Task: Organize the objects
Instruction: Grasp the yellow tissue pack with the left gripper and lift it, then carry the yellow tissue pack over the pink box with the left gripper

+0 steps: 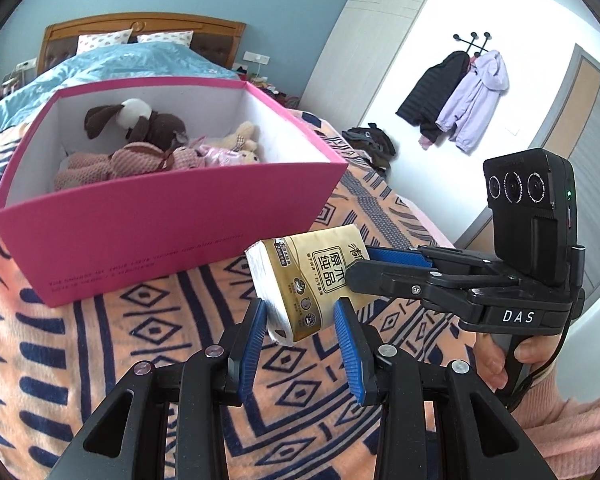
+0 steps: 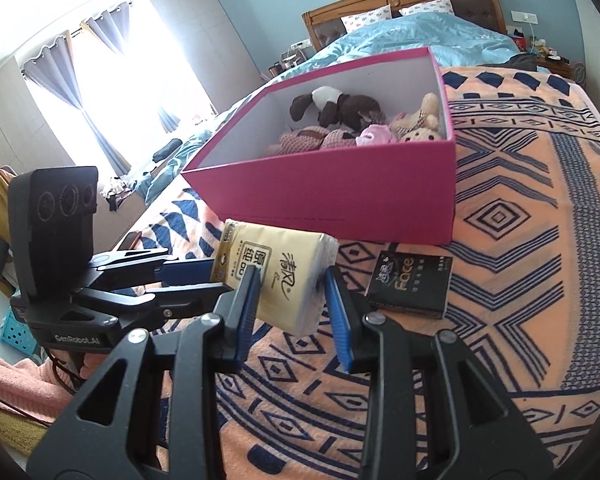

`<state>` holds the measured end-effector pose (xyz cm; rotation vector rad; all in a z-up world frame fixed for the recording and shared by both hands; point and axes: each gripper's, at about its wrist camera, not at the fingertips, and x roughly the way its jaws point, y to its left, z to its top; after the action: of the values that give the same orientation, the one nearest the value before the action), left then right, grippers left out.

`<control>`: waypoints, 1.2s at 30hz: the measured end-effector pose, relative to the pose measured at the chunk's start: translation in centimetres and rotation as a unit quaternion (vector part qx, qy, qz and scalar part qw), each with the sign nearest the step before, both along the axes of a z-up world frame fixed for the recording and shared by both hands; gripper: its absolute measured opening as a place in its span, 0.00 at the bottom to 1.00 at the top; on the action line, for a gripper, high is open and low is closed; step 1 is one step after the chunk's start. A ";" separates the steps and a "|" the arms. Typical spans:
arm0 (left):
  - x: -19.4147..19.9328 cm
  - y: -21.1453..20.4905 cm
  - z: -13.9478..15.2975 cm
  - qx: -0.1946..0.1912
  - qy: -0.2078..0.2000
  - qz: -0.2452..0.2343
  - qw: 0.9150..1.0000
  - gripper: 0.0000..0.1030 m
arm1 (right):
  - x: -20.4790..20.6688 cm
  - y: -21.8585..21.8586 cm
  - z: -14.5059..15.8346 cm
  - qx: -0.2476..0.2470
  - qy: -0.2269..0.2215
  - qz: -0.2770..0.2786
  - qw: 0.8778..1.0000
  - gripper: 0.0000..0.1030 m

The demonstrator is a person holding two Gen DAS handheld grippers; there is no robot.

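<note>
A yellow tissue pack (image 1: 316, 280) (image 2: 284, 264) hangs just above the patterned blanket, held at both ends. My left gripper (image 1: 300, 316) is shut on its near end in the left wrist view; it enters the right wrist view from the left (image 2: 214, 278). My right gripper (image 2: 291, 284) is shut on the other end and reaches in from the right (image 1: 366, 266). Behind the pack stands an open pink box (image 1: 160, 232) (image 2: 340, 192) holding several stuffed toys (image 1: 140, 136) (image 2: 340, 116). A black tissue pack (image 2: 410, 284) lies flat in front of the box.
The orange and blue blanket (image 2: 520, 200) covers the bed, with a blue quilt (image 1: 120, 64) and a wooden headboard behind the box. Coats (image 1: 460, 96) hang on the wall to the right. A blue basket (image 2: 14, 334) sits on the floor at the left.
</note>
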<state>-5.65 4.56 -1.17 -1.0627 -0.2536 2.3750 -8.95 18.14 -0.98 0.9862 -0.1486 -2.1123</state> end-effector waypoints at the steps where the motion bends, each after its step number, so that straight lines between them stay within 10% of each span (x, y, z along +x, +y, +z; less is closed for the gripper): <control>1: 0.1 0.1 0.0 -0.001 0.001 0.000 1.000 0.34 | 0.0 0.2 0.1 -0.002 0.001 -0.002 1.000 0.36; 36: -3.7 2.0 2.9 -0.010 0.026 -0.011 1.000 0.34 | -1.8 2.3 4.7 -0.017 0.063 -0.023 0.998 0.36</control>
<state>-9.33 6.56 1.73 -1.0053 -0.2001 2.3872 -10.75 20.41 3.74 0.8344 -0.1450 -2.2005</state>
